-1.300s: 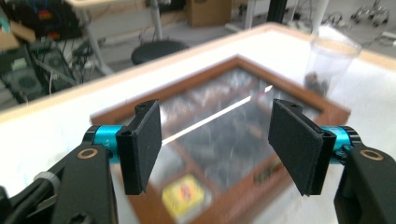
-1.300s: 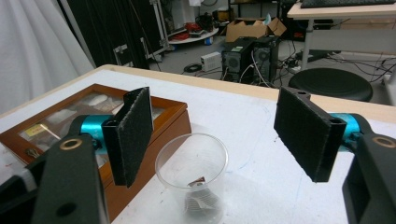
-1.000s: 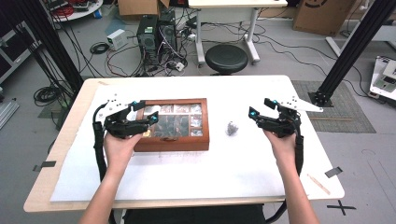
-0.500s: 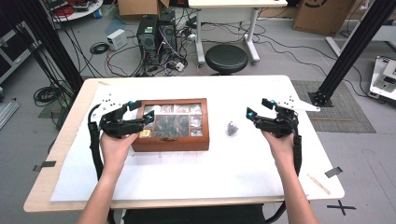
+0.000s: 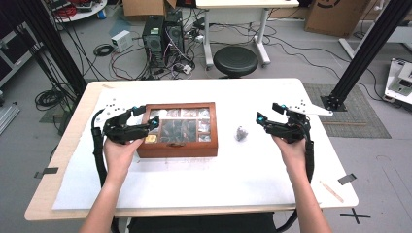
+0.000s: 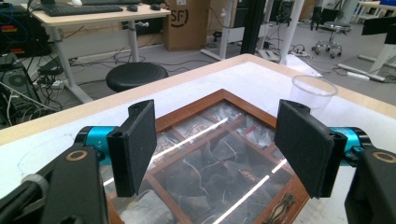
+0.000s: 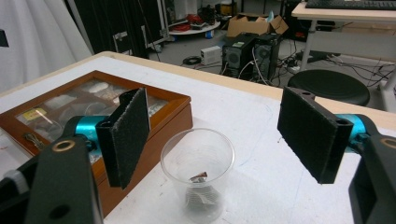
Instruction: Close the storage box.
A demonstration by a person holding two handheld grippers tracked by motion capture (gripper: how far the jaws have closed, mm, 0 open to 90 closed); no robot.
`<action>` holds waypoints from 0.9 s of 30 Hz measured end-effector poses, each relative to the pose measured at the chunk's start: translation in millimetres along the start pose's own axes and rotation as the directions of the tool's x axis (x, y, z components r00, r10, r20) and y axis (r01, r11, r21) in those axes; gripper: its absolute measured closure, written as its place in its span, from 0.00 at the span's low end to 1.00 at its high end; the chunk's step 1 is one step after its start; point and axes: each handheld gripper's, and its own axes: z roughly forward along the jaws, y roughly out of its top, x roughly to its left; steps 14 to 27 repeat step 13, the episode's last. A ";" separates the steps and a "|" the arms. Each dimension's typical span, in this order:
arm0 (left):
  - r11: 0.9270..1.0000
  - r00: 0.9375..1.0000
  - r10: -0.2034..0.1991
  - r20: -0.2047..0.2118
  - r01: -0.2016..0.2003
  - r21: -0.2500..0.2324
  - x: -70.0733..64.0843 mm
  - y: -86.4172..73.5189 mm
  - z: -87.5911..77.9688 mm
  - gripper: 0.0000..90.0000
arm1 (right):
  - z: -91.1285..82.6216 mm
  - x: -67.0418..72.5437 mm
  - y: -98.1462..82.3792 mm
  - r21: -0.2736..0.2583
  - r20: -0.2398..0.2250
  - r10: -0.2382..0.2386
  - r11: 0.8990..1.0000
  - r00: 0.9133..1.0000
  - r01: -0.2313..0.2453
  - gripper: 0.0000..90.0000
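Observation:
A wooden box (image 5: 177, 145) with a glass lid and several compartments of small packets sits mid-table. My left gripper (image 5: 147, 116) hovers at its left end, jaws open and nothing between them. The left gripper view looks down on the box lid (image 6: 224, 154) beyond my open left gripper (image 6: 217, 135). Right of the box stands a clear plastic cup (image 5: 241, 132). My right gripper (image 5: 267, 112) stands open just right of it, not touching. In the right gripper view the cup (image 7: 198, 168), with a small scrap in its bottom, stands upright ahead of my right gripper (image 7: 215, 121), beside the box (image 7: 163, 116).
White sheet covers the table (image 5: 252, 179). A black stool (image 5: 235, 60), computer towers (image 5: 163, 31) and cables stand on the floor behind the far edge. A black frame post (image 5: 362, 53) rises at the right rear.
My left gripper has drawn slightly leftward at the box's left end. The right gripper, box and cup have kept still.

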 end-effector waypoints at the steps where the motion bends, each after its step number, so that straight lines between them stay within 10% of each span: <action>1: 1.000 1.000 -0.001 0.001 0.001 -0.001 0.1 0.1 -0.1 0.33 | -0.1 -0.1 0.0 -0.001 0.001 0.000 1.000 1.000 0.000 0.29; 27: 1.000 1.000 -0.008 -0.001 0.008 -0.003 2.2 -0.8 -0.7 0.33 | 0.0 -1.2 -0.3 -0.001 0.000 0.002 1.000 1.000 -0.002 0.29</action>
